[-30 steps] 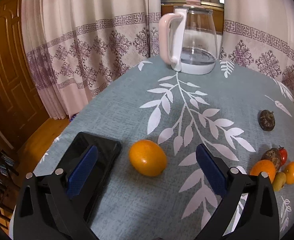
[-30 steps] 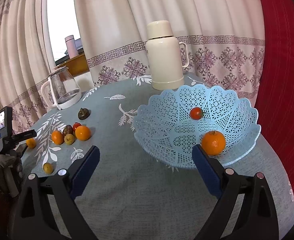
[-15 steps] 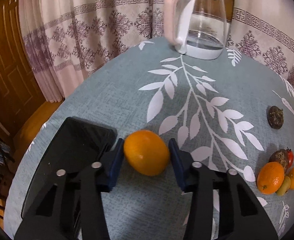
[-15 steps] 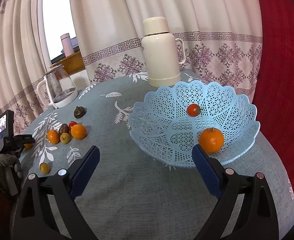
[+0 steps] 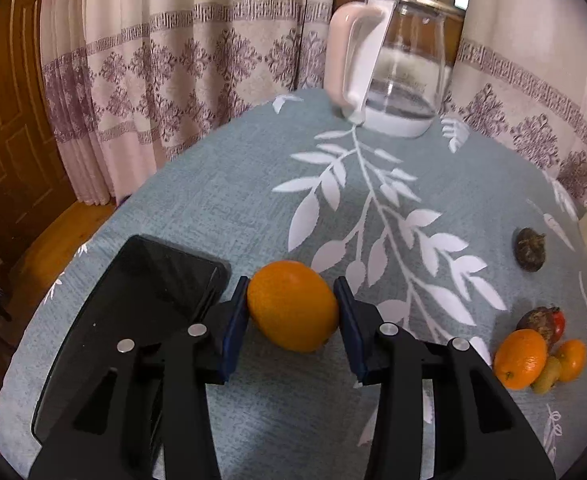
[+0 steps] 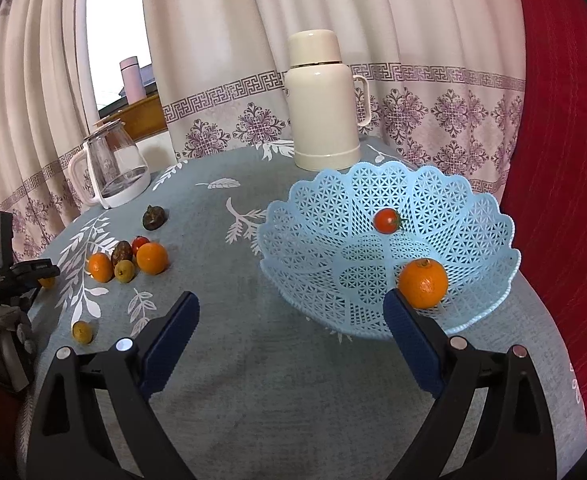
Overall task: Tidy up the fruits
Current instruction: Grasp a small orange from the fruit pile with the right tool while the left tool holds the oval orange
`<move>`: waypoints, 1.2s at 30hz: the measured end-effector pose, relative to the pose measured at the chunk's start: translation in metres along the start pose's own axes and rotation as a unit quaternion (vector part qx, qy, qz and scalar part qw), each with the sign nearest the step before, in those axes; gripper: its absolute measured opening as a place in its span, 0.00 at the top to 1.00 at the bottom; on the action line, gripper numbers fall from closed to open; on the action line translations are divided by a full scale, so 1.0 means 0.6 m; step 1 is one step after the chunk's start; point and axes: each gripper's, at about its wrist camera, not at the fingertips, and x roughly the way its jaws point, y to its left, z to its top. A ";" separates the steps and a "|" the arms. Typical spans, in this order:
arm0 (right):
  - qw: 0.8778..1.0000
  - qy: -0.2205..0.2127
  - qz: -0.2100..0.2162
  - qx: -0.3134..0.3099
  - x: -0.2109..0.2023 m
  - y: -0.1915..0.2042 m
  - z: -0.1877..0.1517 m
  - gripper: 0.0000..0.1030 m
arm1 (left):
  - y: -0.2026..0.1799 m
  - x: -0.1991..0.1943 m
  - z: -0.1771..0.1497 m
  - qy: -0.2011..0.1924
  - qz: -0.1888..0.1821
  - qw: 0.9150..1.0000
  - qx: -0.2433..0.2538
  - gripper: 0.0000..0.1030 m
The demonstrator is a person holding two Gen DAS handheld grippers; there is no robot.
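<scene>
left tongs (image 5: 291,312) gripping orange (image 5: 292,306), seemingly lifted

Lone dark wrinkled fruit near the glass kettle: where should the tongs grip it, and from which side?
Grip the dark fruit across its widest middle, coming down from above. It is small, squat and lumpy, sits alone on the tablecloth with bare cloth all round, so the tongs' fingers can likely drop on either side; its wrinkled skin should resist slipping.

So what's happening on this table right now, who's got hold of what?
The left tool is shut on an orange fruit beside a black phone. The right tool is open and holds nothing, in front of the blue basket, which already holds an orange and a small tomato. A cluster of loose fruit lies on the tablecloth.
</scene>
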 end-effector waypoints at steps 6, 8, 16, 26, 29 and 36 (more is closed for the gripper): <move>1.000 -0.004 0.014 -0.025 0.005 0.042 0.016 0.10 | -0.007 -0.030 -0.004 -0.044 -0.022 0.999 0.006 0.58; 0.999 -0.003 0.025 -0.041 0.011 0.065 0.022 0.10 | -0.011 -0.036 -0.005 -0.053 -0.027 0.998 0.009 0.58; 0.993 0.050 0.074 -0.073 0.082 0.144 0.040 0.10 | -0.020 -0.056 -0.010 -0.078 -0.044 0.996 0.020 0.58; 0.985 0.112 0.108 -0.070 0.181 0.215 0.054 0.10 | -0.022 -0.062 -0.017 -0.072 -0.073 0.995 0.018 0.58; 0.985 0.118 0.104 -0.067 0.204 0.229 0.061 0.10 | -0.027 -0.065 -0.019 -0.073 -0.081 0.994 0.022 0.58; 0.982 0.143 0.106 -0.067 0.249 0.251 0.065 0.30 | -0.034 -0.077 -0.025 -0.079 -0.099 0.992 0.027 0.58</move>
